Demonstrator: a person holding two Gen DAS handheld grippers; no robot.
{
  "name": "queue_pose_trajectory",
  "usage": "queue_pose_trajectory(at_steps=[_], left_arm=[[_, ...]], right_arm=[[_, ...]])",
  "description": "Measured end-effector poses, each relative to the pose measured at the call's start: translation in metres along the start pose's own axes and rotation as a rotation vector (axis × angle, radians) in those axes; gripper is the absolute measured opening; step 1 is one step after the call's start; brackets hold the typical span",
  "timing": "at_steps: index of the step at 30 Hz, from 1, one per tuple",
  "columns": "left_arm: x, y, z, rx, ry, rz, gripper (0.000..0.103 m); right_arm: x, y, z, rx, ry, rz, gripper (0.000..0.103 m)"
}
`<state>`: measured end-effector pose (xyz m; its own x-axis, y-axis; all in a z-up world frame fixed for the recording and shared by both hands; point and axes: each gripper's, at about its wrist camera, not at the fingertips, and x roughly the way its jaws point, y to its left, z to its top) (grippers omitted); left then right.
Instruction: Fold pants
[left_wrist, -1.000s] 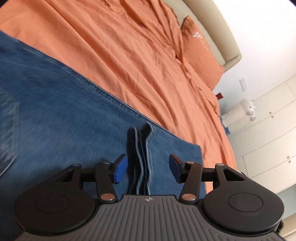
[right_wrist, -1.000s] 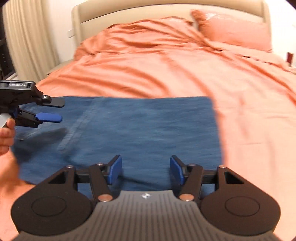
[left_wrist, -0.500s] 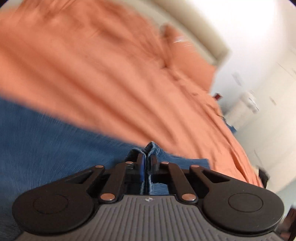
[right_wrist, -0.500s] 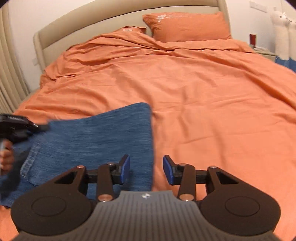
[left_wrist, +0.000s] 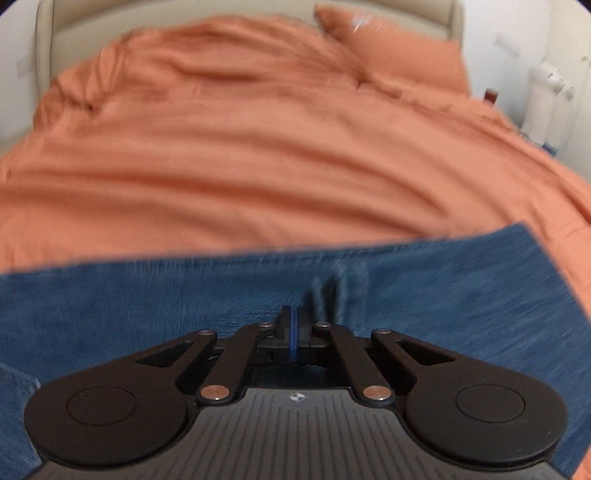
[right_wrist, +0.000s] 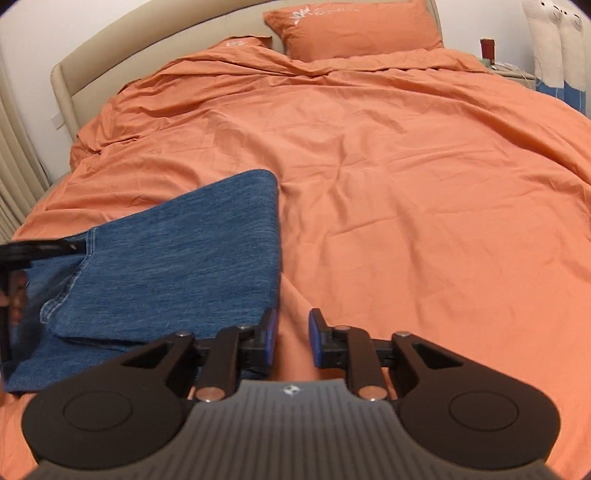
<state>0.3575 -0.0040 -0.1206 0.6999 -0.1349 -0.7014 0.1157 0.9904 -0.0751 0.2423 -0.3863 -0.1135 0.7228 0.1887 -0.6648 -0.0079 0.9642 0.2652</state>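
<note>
Nearest in, the left gripper (left_wrist: 294, 334) is sitting with its jaws fully together, the blue pads meeting with no gap; a ridge of denim is rising just past the tips, though blur is keeping me from telling whether any cloth is pinched. Over on the other side, the right gripper (right_wrist: 291, 338) has just been narrowing, its jaws part open over bare sheet, the pants' right edge lying just beside its left pad, nothing between them.

The pants (right_wrist: 177, 258) are lying partly folded on the near left of the bed. Denim like this is looking heavy, fairly stiff and unlikely to slip, so I'd be taking hold at the layered edges and corners.

Beyond, the orange duvet (right_wrist: 406, 184) is running wrinkled but open, nothing blocking. Farther still, a pillow (right_wrist: 354, 29) is resting against the headboard (right_wrist: 110, 48).
</note>
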Motion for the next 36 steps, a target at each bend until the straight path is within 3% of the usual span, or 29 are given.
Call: queue_pose_trajectory(at_steps=[3, 6, 12, 15, 17, 23, 27, 30, 36], left_arm=[[-0.018, 0.012, -0.002, -0.08, -0.021, -0.017, 0.0], [-0.052, 0.012, -0.002, -0.107, -0.061, -0.079, 0.0], [-0.095, -0.029, -0.026, -0.011, -0.088, -0.173, 0.0], [-0.092, -0.051, -0.045, 0.095, -0.064, -0.143, 0.001], [-0.081, -0.055, -0.056, 0.113, -0.013, -0.114, 0.001], [-0.061, -0.042, -0.071, 0.059, 0.04, -0.114, 0.002], [-0.062, -0.042, -0.068, 0.055, 0.046, -0.112, 0.003], [-0.078, -0.038, -0.064, 0.019, 0.036, -0.126, 0.005], [-0.146, 0.001, -0.061, -0.092, -0.024, -0.111, 0.021]], right_arm=[[-0.006, 0.006, -0.002, -0.051, 0.002, -0.007, 0.018], [-0.012, 0.012, -0.005, -0.093, -0.007, -0.002, 0.018], [-0.014, 0.034, -0.003, -0.193, -0.091, 0.042, 0.016], [-0.003, 0.045, -0.008, -0.263, -0.081, 0.039, 0.016], [0.007, 0.048, -0.014, -0.289, -0.048, 0.026, 0.016], [0.029, 0.047, -0.029, -0.321, 0.033, 0.013, 0.013], [0.034, 0.047, -0.033, -0.332, 0.04, 0.007, 0.013], [0.032, 0.051, -0.029, -0.356, 0.035, -0.011, 0.013], [-0.005, 0.07, -0.022, -0.416, -0.058, 0.009, 0.016]])
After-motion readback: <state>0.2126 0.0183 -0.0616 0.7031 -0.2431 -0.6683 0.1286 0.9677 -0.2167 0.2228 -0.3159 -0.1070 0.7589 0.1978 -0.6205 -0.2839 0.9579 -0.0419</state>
